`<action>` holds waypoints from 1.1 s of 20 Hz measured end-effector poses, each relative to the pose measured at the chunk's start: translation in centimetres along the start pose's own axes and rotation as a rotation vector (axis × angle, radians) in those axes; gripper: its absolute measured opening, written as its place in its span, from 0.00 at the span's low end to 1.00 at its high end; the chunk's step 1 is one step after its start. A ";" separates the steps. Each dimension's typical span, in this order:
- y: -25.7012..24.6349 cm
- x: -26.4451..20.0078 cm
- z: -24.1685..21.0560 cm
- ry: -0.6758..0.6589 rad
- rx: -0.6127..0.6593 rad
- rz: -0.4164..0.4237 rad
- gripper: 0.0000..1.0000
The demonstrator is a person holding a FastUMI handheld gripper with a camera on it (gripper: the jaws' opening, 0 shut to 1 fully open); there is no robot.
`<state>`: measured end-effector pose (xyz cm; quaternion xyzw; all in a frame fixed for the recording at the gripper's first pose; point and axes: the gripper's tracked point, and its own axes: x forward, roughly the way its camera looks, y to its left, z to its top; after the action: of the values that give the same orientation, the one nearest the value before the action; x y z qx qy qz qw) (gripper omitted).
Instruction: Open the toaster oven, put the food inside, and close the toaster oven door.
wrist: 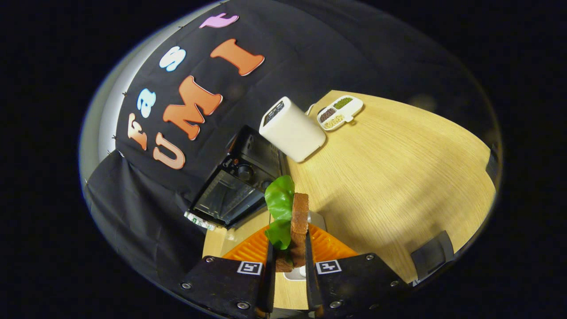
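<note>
Gripper view shows the gripper (290, 261) with its two fingers closed on a sandwich (296, 230), a brown bread slice stood on edge with green lettuce (280, 204) against it; both fingers press its lower part. Under the sandwich lies an orange ridged plate (330, 248) on the wooden table (398, 177). Beyond the fingers, near the table's edge, stands the black toaster oven (232, 188), its glass door shut, the knobs beside the door. Just behind it stands a white box-shaped appliance (292, 130), and past that a white divided dish (340, 113) of dark, green and pale grains.
</note>
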<state>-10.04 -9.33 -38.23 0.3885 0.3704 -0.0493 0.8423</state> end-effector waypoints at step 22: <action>16.4 11.6 -5.6 -0.019 0.120 0.217 0.29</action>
<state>1.13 8.30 -38.11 0.4753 0.3145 0.0163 0.8215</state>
